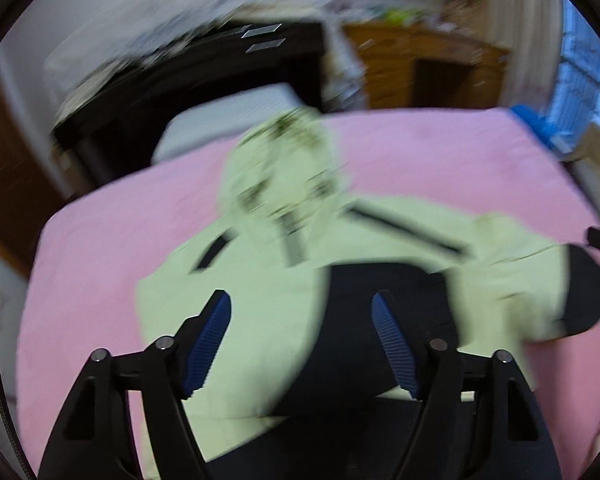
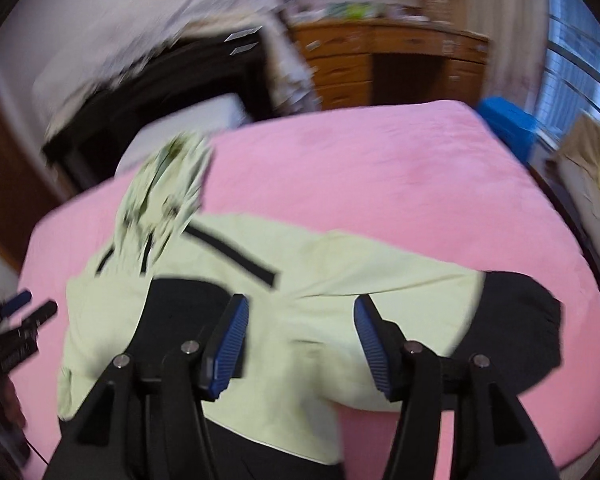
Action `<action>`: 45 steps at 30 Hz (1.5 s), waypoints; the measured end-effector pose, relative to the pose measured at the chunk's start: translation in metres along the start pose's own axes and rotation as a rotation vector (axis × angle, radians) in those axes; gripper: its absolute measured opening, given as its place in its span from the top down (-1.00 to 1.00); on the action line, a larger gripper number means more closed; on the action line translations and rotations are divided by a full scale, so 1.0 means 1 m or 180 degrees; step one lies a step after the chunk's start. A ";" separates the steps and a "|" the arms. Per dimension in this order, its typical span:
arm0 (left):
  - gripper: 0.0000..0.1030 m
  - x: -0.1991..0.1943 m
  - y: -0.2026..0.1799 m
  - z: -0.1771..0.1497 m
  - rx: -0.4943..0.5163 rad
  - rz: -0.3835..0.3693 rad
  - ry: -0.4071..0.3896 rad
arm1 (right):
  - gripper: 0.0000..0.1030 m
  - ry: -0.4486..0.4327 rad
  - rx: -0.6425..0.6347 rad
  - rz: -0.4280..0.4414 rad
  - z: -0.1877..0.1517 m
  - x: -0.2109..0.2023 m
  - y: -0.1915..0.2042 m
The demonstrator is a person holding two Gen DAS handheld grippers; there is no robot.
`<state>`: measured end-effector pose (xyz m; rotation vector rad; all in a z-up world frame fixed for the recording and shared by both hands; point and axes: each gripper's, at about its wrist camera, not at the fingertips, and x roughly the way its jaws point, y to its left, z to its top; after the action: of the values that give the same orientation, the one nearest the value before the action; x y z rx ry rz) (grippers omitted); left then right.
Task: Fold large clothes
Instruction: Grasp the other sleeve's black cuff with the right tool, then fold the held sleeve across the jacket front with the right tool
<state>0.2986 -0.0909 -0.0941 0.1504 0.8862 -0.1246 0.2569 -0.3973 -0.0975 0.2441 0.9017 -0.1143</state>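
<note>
No lettering, label, brand or number can be read in either wrist view; motion blur smears both. The dark marks on the hood of the pale green jacket (image 1: 284, 168) form a blurred pattern, not legible words. Two small pale patches on the black furniture (image 1: 264, 38) behind the bed show no readable print.

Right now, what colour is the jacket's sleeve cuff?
Black, on a pale yellow-green jacket; the cuff shows best in the right wrist view.
</note>
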 end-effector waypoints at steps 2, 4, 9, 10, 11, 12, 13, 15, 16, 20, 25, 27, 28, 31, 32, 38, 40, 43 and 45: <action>-0.56 -0.015 -0.040 0.012 0.0092 -0.0210 -0.0169 | -0.17 -0.0067 0.0165 -0.0086 0.005 -0.015 -0.027; -0.57 -0.019 -0.077 0.018 0.0206 -0.0313 -0.0254 | -0.18 -0.0092 0.0275 -0.0231 0.005 -0.022 -0.054; -0.57 -0.007 -0.168 0.022 0.0595 -0.0569 -0.0259 | -0.18 0.0050 0.0694 -0.0640 -0.013 -0.013 -0.153; -0.57 -0.003 -0.184 0.021 0.0644 -0.0601 -0.0235 | -0.18 0.0090 0.0798 -0.0706 -0.018 -0.009 -0.172; -0.57 0.000 -0.196 0.019 0.0682 -0.0645 -0.0214 | -0.18 0.0151 0.0908 -0.0767 -0.025 -0.004 -0.190; -0.57 0.005 -0.208 0.017 0.0714 -0.0672 -0.0202 | -0.18 0.0214 0.1013 -0.0791 -0.032 0.002 -0.205; -0.57 0.010 -0.218 0.016 0.0749 -0.0684 -0.0191 | -0.18 0.0277 0.1130 -0.0811 -0.040 0.010 -0.221; -0.57 0.019 -0.241 0.012 0.0825 -0.0670 -0.0143 | -0.18 0.0379 0.1308 -0.0823 -0.053 0.022 -0.243; -0.57 0.026 -0.249 0.010 0.0845 -0.0667 -0.0131 | -0.18 0.0460 0.1427 -0.0820 -0.063 0.032 -0.259; -0.57 0.049 -0.280 0.001 0.0857 -0.0700 -0.0025 | -0.18 0.0628 0.1805 -0.0825 -0.089 0.061 -0.295; -0.57 0.071 -0.302 -0.007 0.0793 -0.0693 0.0085 | -0.18 0.0681 0.2192 -0.0855 -0.106 0.081 -0.323; -0.57 0.074 -0.308 -0.010 0.0768 -0.0699 0.0115 | -0.18 0.0674 0.2332 -0.0810 -0.110 0.086 -0.329; -0.57 0.077 -0.310 -0.011 0.0754 -0.0700 0.0131 | -0.18 0.0663 0.2395 -0.0795 -0.111 0.088 -0.331; -0.57 0.080 -0.314 -0.013 0.0731 -0.0716 0.0173 | -0.15 0.0589 0.2420 -0.0772 -0.112 0.094 -0.331; -0.57 0.081 -0.315 -0.013 0.0714 -0.0718 0.0183 | -0.05 0.0554 0.2380 -0.0725 -0.111 0.095 -0.330; -0.57 0.082 -0.301 -0.012 0.0583 -0.0697 0.0250 | 0.80 0.0407 0.2192 -0.0594 -0.098 0.085 -0.317; -0.57 0.080 -0.292 -0.012 0.0546 -0.0659 0.0257 | 0.81 0.0263 0.2071 -0.0569 -0.089 0.069 -0.307; -0.57 0.075 -0.273 -0.010 0.0471 -0.0606 0.0290 | 0.82 -0.0021 0.1749 -0.0438 -0.064 0.036 -0.276; -0.57 0.071 -0.256 -0.010 0.0417 -0.0556 0.0288 | 0.82 -0.0147 0.1535 -0.0345 -0.049 0.020 -0.255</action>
<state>0.2918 -0.3443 -0.1758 0.2021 0.9813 -0.3412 0.1810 -0.6310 -0.1834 0.6379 0.8320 -0.4383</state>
